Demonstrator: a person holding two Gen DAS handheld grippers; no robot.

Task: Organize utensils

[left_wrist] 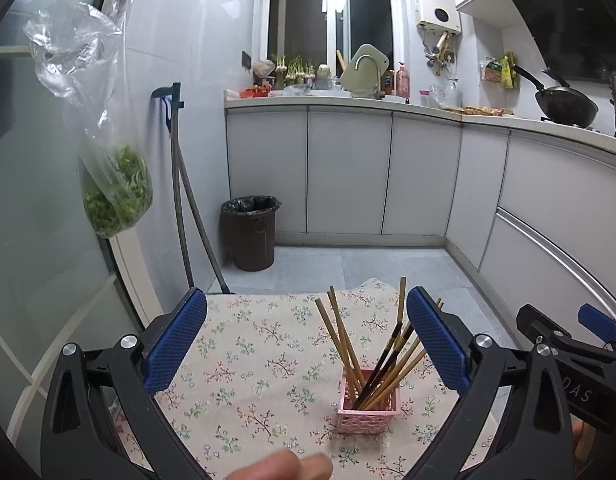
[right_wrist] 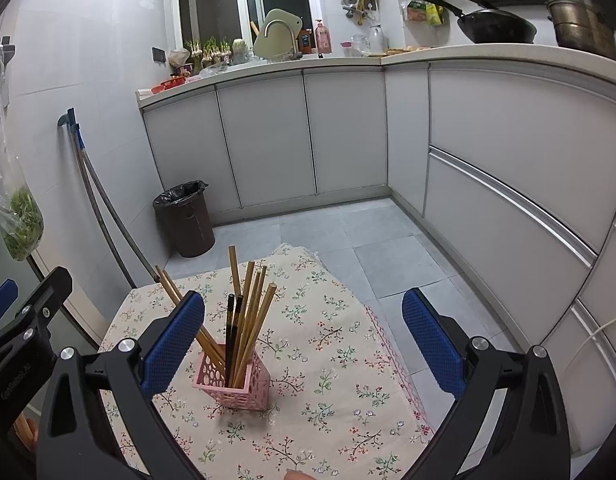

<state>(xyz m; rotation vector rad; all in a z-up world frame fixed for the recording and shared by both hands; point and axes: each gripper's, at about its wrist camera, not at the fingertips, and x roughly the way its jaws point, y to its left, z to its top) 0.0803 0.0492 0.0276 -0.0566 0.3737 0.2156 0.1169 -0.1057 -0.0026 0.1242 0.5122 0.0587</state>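
Note:
A small pink perforated holder [left_wrist: 367, 407] [right_wrist: 233, 385] stands upright on a floral tablecloth [left_wrist: 260, 364] [right_wrist: 332, 360]. Several chopsticks [left_wrist: 348, 344] [right_wrist: 244, 312] lean in it, most of pale wood and a few dark. My left gripper [left_wrist: 306, 336] is open and empty, held above the cloth, with the holder low between its fingers toward the right one. My right gripper [right_wrist: 304, 338] is also open and empty, the holder sitting by its left finger. The right gripper's body [left_wrist: 572, 356] shows at the left wrist view's right edge.
A dark bin [left_wrist: 252, 232] [right_wrist: 186, 220] and mop handles [left_wrist: 188, 216] stand by the left wall. White cabinets [left_wrist: 348, 168] [right_wrist: 508, 152] run along the back and right. A bag of greens [left_wrist: 116, 196] hangs at left. Fingertips [left_wrist: 284, 466] show at the bottom edge.

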